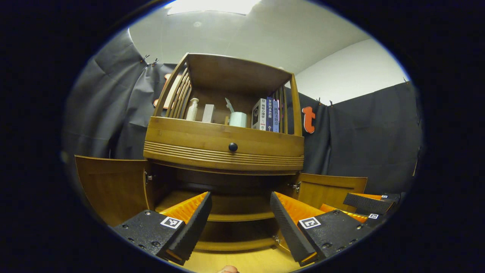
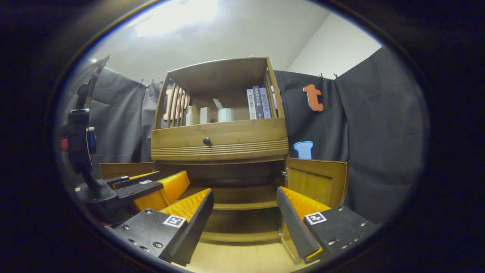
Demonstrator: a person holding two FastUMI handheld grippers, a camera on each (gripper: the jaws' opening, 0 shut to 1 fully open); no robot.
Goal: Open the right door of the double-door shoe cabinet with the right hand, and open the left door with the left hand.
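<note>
The wooden shoe cabinet (image 1: 223, 146) stands ahead with both lower doors swung wide. Its left door (image 1: 110, 187) and right door (image 1: 329, 189) hang outward, baring the inner shelves (image 1: 231, 216). My left gripper (image 1: 240, 197) is open, held in front of the cabinet's opening and touching nothing. In the right gripper view the same cabinet (image 2: 219, 142) shows its right door (image 2: 316, 184) open and its left door (image 2: 127, 168) open. My right gripper (image 2: 244, 193) is open too, empty, in front of the shelves. The left gripper (image 2: 151, 185) sits at its left, the right gripper (image 1: 371, 206) at the left view's right edge.
A drawer with a dark knob (image 1: 233, 147) sits above the doors. The top shelf carries a bottle (image 1: 192, 109), a cup (image 1: 238, 119) and books (image 1: 267, 113). Black cloth walls stand behind and to both sides. A wooden floor (image 2: 242, 258) lies below.
</note>
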